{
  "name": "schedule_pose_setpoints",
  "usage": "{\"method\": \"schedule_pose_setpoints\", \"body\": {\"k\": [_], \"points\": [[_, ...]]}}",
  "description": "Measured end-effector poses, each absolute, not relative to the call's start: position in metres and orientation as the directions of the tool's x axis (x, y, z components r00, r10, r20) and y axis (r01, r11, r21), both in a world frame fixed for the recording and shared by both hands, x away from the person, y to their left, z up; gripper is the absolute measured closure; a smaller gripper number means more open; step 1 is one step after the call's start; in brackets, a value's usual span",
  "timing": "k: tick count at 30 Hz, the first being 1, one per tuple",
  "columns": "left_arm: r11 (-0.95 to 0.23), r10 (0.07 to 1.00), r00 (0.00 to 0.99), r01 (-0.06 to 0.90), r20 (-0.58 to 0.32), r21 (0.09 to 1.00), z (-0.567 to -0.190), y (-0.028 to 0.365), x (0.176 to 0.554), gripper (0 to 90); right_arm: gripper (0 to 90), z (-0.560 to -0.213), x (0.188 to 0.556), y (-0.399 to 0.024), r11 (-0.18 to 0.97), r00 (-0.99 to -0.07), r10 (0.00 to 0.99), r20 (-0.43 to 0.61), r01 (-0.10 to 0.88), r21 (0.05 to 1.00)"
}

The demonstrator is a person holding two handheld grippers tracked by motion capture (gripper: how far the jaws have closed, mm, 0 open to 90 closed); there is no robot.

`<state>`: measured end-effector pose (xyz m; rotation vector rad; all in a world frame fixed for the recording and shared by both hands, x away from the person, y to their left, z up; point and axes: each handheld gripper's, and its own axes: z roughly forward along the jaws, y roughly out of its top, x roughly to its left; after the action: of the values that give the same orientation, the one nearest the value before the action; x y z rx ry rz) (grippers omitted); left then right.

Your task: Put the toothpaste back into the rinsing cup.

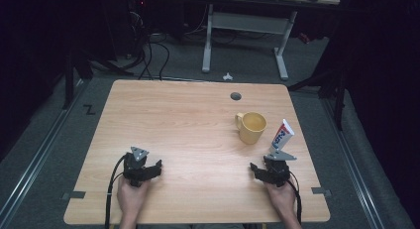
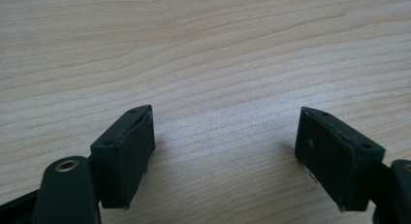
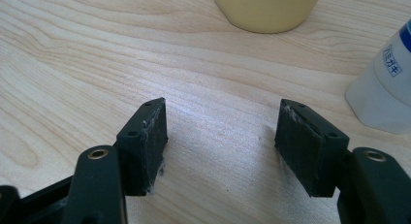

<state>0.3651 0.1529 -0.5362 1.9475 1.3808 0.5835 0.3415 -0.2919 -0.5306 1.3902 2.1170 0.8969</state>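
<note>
A yellow mug [image 1: 251, 127] stands on the right half of the wooden table [image 1: 178, 125], handle to the left. Just right of it a white toothpaste tube [image 1: 282, 136] with blue and red print stands on its cap. My right gripper [image 1: 259, 170] rests near the front edge, just in front of the tube, jaws open with nothing between them. In the right gripper view [image 3: 222, 136] the mug's base [image 3: 267, 10] lies ahead and the tube's cap end [image 3: 383, 95] at right. My left gripper [image 1: 153, 169] sits at front left, open over bare wood [image 2: 225, 141].
A round cable hole [image 1: 236, 96] lies near the table's far edge. Behind the table stand a white desk frame [image 1: 245, 28] and cables [image 1: 148, 55] on the grey floor. Dark curtains close both sides.
</note>
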Motion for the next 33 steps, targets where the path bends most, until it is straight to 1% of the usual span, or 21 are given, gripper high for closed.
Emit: {"method": "schedule_pose_setpoints", "body": {"k": [25,33], "points": [[-0.215,0.940,0.340,0.640,-0.021,0.737,-0.5362,0.1529,0.3651,22.3,36.7,-0.5306,0.3409,-0.2911,0.275,-0.382,0.924,-0.019,0.629,0.727],[-0.216,0.941,0.339,0.640,-0.020,0.737,-0.5362,0.1527,0.3651,22.3,40.3,-0.5301,0.3412,-0.2857,0.271,-0.383,0.924,-0.016,0.624,0.733]]}}
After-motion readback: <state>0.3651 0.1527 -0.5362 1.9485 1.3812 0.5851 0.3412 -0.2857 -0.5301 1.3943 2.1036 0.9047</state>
